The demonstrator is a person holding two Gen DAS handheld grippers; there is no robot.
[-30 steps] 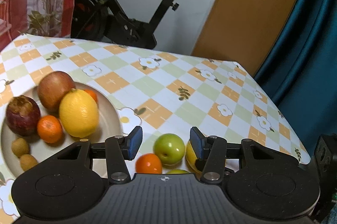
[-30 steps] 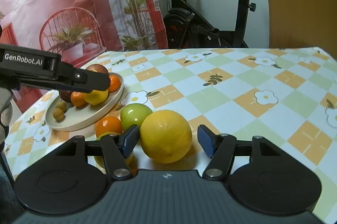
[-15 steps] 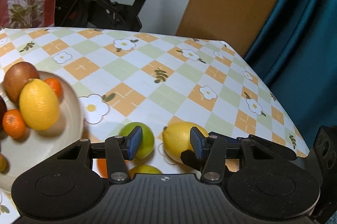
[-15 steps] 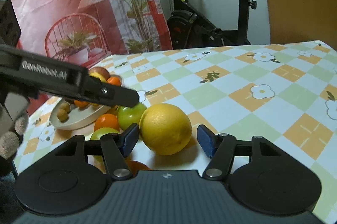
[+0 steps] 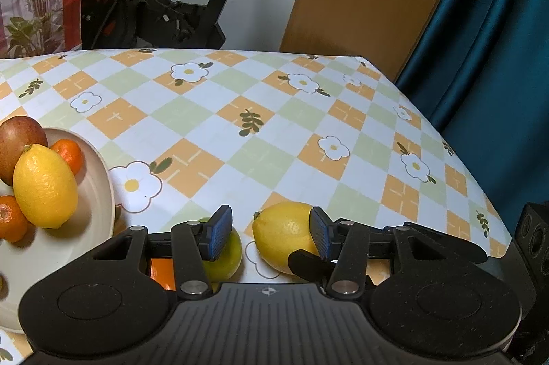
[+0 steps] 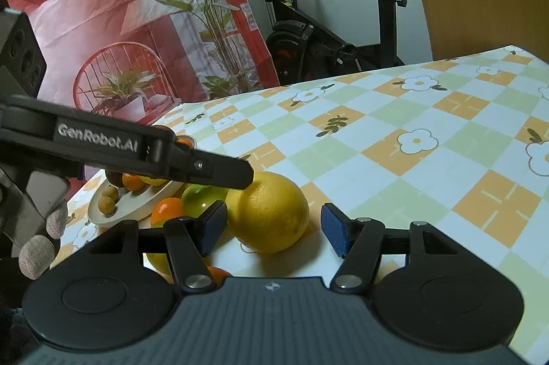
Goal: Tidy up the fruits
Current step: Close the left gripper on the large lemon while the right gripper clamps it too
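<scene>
left hand-held gripper point(image 5: 267, 233) spread, lemon point(image 5: 286, 236) between pads on surface point(image 5: 274, 131) | right hand-held gripper point(image 6: 271, 229) spread around same lemon | plate point(image 5: 99, 193) of fruit left | green apple point(image 5: 224, 253) by left pad

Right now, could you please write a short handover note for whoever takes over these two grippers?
Left gripper: open, fingers either side of the loose lemon, not closed.
Right gripper: open, holding nothing, the large yellow citrus between its fingers.
Done: plate already holds a lemon, mandarins, a reddish fruit and small brown fruits.
Left: on the tablecloth beside the plate, the loose lemon, large citrus, green apple and a mandarin remain to be plated.
</scene>
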